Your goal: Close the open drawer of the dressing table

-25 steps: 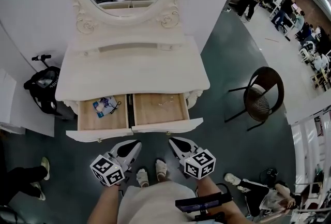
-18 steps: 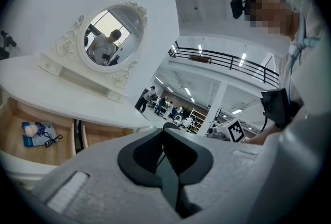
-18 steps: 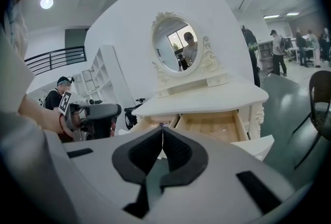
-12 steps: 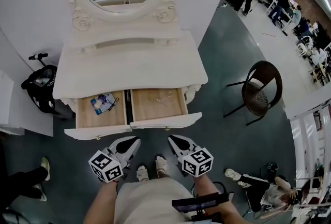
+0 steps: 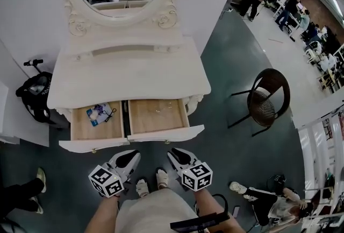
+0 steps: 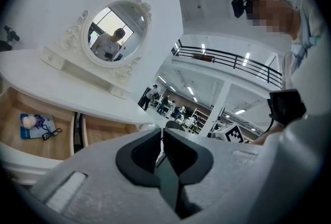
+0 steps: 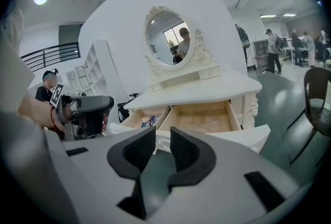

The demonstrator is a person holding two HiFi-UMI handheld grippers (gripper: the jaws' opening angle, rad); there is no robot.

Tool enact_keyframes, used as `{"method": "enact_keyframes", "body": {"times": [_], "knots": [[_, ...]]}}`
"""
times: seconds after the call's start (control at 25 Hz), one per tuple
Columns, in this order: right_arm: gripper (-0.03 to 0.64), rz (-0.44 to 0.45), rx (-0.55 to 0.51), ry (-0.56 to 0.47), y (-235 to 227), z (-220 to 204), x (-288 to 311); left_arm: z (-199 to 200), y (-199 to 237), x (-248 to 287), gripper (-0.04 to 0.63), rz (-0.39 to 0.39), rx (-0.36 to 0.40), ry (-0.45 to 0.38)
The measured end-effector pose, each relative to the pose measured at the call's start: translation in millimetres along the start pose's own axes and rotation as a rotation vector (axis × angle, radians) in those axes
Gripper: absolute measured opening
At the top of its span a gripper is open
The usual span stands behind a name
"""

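The left drawer (image 5: 91, 145) and right drawer (image 5: 166, 133) of the dressing table (image 5: 129, 73) stand open at twelve o'clock from the left gripper (image 5: 130, 155), jaws together, and the right gripper (image 5: 174, 152), jaws opening on nothing. An off-centre shove could skew a drawer and jam it. The tabletop is smooth white, the floor (image 5: 231, 65) dark, and a chair (image 5: 266, 100) stands at three o'clock.

Your left gripper (image 5: 130, 156) points toward 1 o'clock, its jaws together; your right gripper (image 5: 176, 154) points toward 11 o'clock, its jaws opening with nothing between them.

Overhead head view, others facing dressing table (image 5: 129, 73)
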State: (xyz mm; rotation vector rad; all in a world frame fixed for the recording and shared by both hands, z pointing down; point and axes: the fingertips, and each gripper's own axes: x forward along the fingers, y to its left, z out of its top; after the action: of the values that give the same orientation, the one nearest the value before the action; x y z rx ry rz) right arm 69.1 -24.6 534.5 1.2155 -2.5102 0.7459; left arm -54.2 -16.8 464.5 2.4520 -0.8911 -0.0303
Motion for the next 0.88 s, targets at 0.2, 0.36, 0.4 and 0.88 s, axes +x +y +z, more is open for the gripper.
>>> {"method": "enact_keyframes", "body": {"times": [0.2,0.36,0.4,0.88], "knots": [[0.098,-0.04,-0.007,-0.002,-13,-21,8,-16,8,2,0.009,-0.004,-0.003,-0.019],[0.107,-0.057,-0.022,0.011,-27,-39,26,-32,20,5,0.009,0.001,-0.009,-0.033],[0.11,-0.061,-0.022,0.014,-30,-44,30,-36,24,6,0.009,-0.001,-0.007,-0.031],[0.127,-0.139,-0.019,0.04,-79,-87,73,-78,71,21,0.009,0.018,-0.029,-0.044]]}}
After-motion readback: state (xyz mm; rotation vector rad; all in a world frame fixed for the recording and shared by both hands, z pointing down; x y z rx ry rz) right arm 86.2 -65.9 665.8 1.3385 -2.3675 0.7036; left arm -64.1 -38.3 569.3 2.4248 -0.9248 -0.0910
